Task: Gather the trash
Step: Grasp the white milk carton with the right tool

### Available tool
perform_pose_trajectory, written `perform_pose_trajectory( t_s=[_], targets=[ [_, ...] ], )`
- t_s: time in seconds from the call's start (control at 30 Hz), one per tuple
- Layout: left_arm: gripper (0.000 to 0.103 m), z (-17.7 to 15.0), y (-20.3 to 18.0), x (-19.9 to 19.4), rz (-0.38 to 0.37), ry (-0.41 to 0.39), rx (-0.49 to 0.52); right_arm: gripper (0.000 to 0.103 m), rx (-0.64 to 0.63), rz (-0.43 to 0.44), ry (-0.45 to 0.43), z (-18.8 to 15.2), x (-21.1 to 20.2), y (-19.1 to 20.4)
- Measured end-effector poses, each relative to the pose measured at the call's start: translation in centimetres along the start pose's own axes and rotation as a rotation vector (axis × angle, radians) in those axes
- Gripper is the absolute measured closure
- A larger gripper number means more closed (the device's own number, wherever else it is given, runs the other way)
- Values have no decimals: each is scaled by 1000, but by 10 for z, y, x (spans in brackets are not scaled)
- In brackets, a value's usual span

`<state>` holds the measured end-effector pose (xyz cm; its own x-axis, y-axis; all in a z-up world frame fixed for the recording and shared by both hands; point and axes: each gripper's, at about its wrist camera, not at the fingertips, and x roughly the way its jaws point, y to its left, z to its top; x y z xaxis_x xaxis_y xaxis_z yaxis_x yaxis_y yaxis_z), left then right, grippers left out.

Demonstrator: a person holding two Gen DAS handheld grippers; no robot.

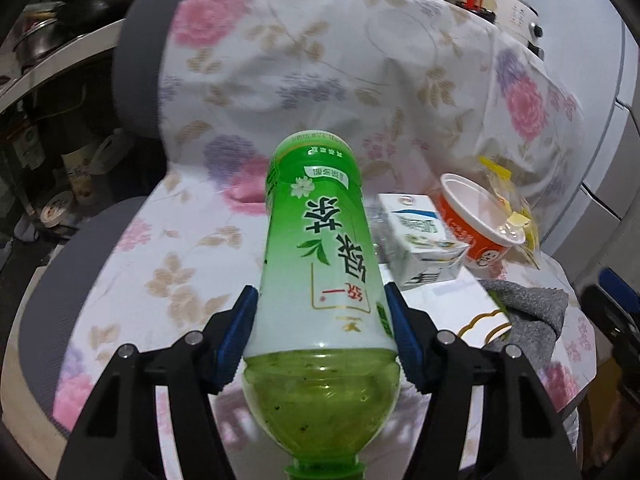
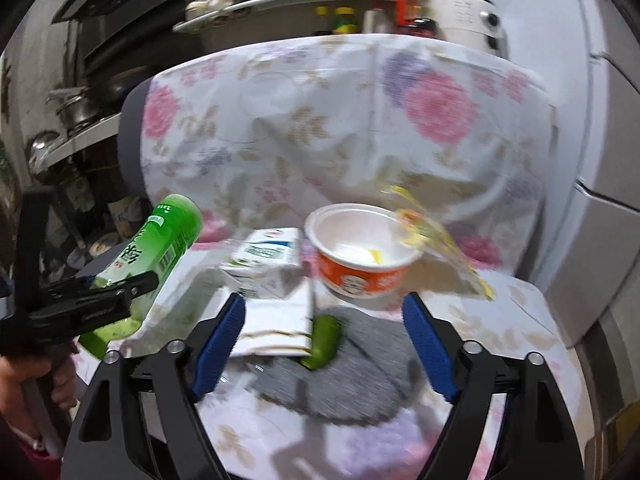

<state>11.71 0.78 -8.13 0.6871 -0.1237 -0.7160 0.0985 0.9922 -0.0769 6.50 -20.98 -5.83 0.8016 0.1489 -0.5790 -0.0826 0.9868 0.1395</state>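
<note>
bottle (image 1: 320, 280): cap end cut off by the left wrist view's lower edge | carton (image 2: 266, 266): print smeared, unreadable | small green item (image 2: 325, 340): blurred, part hidden under white paper (image 2: 276, 328), not identifiable | shelf jars (image 2: 218, 2): too small to tell

The right claw (image 2: 324, 344) stands wide open over a grey cloth (image 2: 352, 384) on the flowered chair cover (image 2: 520, 320), nothing between its blue pads. Beyond lie a milk carton (image 2: 268, 268) and an orange bowl (image 2: 360, 252) (white inside). At left, the left claw (image 2: 120, 292) grips a green bottle (image 2: 160, 240).
</note>
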Motion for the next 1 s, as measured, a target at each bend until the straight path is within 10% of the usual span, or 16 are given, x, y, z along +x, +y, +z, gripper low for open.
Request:
perform_pose_trajectory(
  t_s=[1.0],
  targets=[
    [40, -3, 56, 18, -1, 24, -84, 22, 12, -72, 237, 19, 159, 46]
  ],
)
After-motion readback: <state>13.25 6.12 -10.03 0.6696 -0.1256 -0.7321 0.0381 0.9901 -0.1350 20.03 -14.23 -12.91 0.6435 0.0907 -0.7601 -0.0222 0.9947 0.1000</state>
